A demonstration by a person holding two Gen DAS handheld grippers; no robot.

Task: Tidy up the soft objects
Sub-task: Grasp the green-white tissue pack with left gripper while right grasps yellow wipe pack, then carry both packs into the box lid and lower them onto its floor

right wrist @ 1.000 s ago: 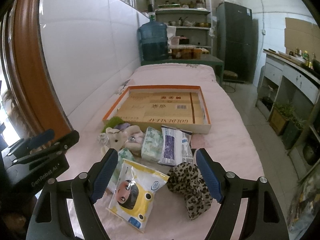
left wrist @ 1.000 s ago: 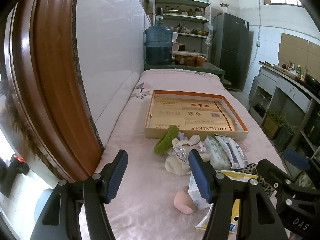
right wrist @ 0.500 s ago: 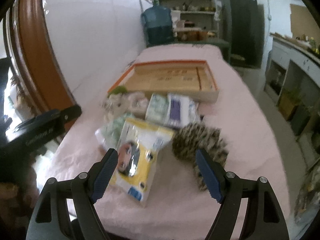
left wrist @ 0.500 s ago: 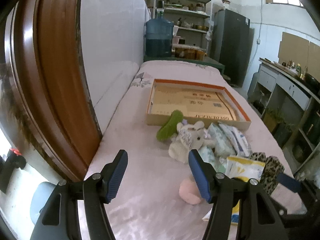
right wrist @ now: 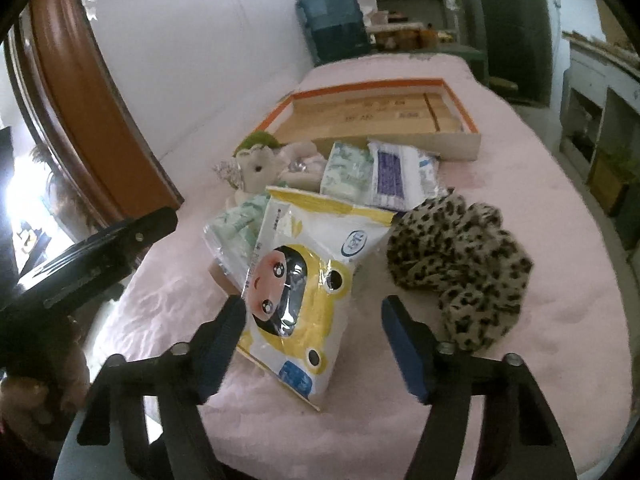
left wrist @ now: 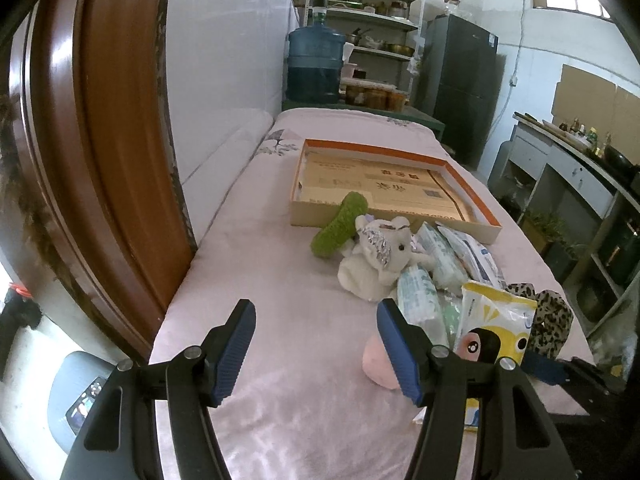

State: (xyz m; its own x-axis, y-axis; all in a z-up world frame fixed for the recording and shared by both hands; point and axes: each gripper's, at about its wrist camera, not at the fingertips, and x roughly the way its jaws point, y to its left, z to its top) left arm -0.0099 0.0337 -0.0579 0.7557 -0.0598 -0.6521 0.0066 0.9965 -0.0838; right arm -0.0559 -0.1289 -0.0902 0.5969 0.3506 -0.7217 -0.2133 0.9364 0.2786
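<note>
Yellow tissue pack (right wrist: pixel 296 276) lies between the closing right claw (right wrist: pixel 314 320), ungripped

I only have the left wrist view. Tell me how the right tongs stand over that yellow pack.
Observer: The right tongs are open. Their jaws have just been closing, and the yellow cartoon pack lies between them with neither pad pressing on it.
Operator: Report the pack's near end.
Observer: It carries a blue label and rests on the pink cover, close in front of the tongs.
Operator: Now the leopard fabric.
Observer: The leopard fabric is a ruffled bundle beside the pack, lying outside the tongs, past the finger on that side.
</note>
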